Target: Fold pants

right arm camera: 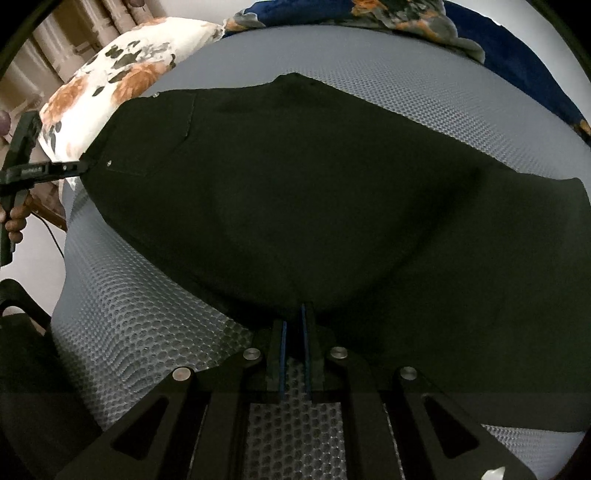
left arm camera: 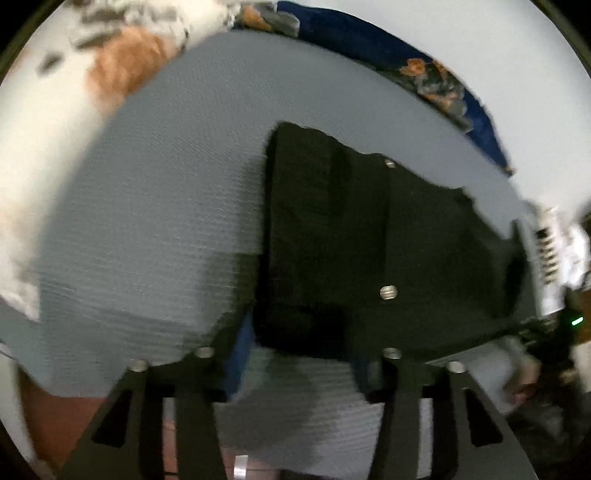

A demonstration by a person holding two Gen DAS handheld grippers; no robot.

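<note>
OK, left wrist view: I had the left gripper (left arm camera: 295, 354) spread wide at the black pants (left arm camera: 369, 240) on the grey mattress (left arm camera: 147, 221). Right wrist view: right gripper (right arm camera: 294, 325) clamped the pants' (right arm camera: 314, 192) near edge; floral pillow (right arm camera: 110, 81) behind.

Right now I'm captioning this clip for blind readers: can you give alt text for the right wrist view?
Black pants lie spread on a grey mesh mattress, their near edge pinched in the right tongs. At far left the left tongs meet the waistband corner. A floral pillow and a dark blue floral blanket lie behind.
</note>
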